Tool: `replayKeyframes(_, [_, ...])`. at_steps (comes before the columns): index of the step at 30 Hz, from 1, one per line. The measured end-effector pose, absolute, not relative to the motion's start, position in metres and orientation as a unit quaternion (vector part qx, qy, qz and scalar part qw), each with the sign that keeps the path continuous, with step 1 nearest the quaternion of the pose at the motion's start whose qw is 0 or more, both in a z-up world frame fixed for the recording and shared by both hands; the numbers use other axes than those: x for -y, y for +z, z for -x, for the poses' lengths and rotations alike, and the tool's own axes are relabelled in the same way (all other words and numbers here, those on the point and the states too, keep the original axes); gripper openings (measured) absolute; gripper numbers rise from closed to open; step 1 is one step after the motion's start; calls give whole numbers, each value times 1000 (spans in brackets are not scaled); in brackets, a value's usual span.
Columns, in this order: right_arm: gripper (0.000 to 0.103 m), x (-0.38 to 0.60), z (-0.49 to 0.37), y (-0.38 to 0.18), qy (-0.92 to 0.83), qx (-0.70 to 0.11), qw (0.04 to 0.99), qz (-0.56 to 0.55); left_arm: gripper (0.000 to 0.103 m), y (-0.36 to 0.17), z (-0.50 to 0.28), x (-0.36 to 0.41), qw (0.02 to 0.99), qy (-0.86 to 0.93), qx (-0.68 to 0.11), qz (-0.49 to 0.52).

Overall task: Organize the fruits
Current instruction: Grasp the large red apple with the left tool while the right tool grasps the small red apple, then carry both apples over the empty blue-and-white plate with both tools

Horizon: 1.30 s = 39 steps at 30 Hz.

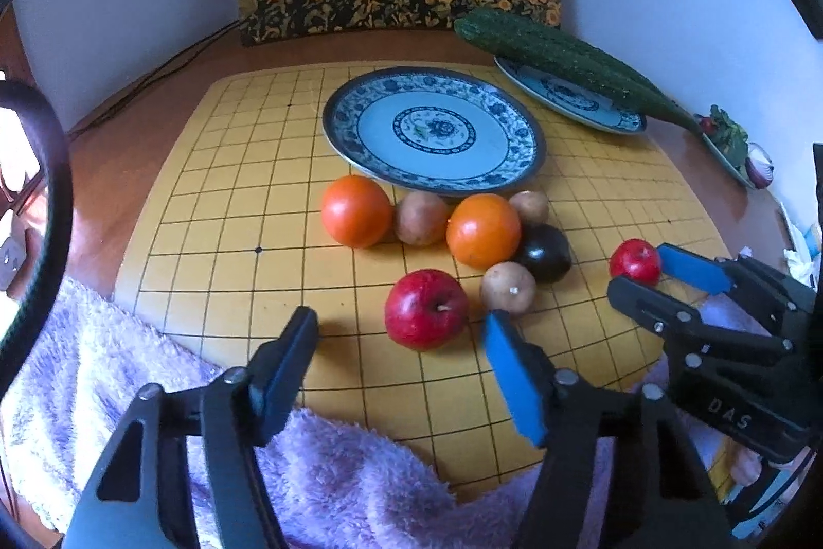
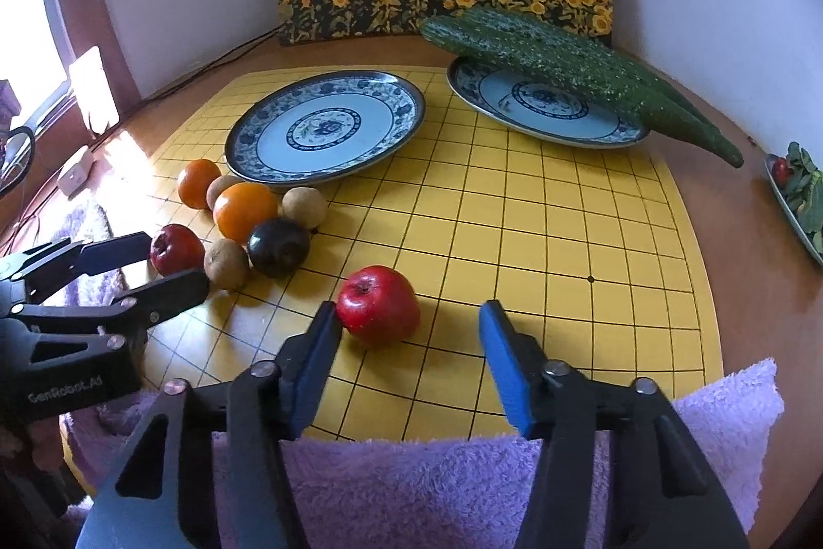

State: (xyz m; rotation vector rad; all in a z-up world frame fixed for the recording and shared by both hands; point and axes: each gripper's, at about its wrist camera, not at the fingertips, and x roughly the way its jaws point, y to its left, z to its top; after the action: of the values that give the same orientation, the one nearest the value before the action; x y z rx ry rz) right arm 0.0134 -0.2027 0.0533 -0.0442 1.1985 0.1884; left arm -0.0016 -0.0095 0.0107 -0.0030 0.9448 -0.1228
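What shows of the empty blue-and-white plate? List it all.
The plate is round, glossy, ceramic-looking: pale centre, blue floral medallion, blue patterned band, dark rim. It lies empty on the yellow grid board. An orange and a brown fruit sit by its near rim; contact unclear.

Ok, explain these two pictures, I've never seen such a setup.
No robot: a person holds a two-fingered tool in each hand, a camera on each. One picture looks from the left tool, the other from the right tool. On the yellow grid board lie two oranges, three brown fruits, a dark fruit; behind, an empty plate and a second plate with cucumbers. The left tool straddles the red apple by the pile, the right tool the lone red apple. Fingers open, nothing gripped.
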Motion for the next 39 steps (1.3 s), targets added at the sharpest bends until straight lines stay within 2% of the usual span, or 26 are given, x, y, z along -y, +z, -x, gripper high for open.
replayKeyframes(3, [44, 202, -14, 53, 94, -561, 822, 16, 62, 11, 0, 10, 889, -60, -454, 0])
replayKeyframes(7, [39, 201, -14, 53, 96, -558, 824, 16, 54, 10, -1, 11, 892, -59, -449, -10])
replayKeyframes(10, [32, 203, -15, 53, 98, -556, 825, 11, 44, 10, 0, 13, 893, -62, -446, -9])
replayKeyframes(13, [32, 204, -14, 53, 99, -556, 825, 9, 33, 11, 1, 13, 892, -70, -446, -4])
replayKeyframes(23, [31, 209, -9, 62, 91, -544, 834, -2, 33, 16, 8, 9, 891, -86, -446, 11])
replayKeyframes(39, [31, 192, -30, 102, 135, -531, 836, -5, 33, 68, -8, 1, 911, -70, -405, 9])
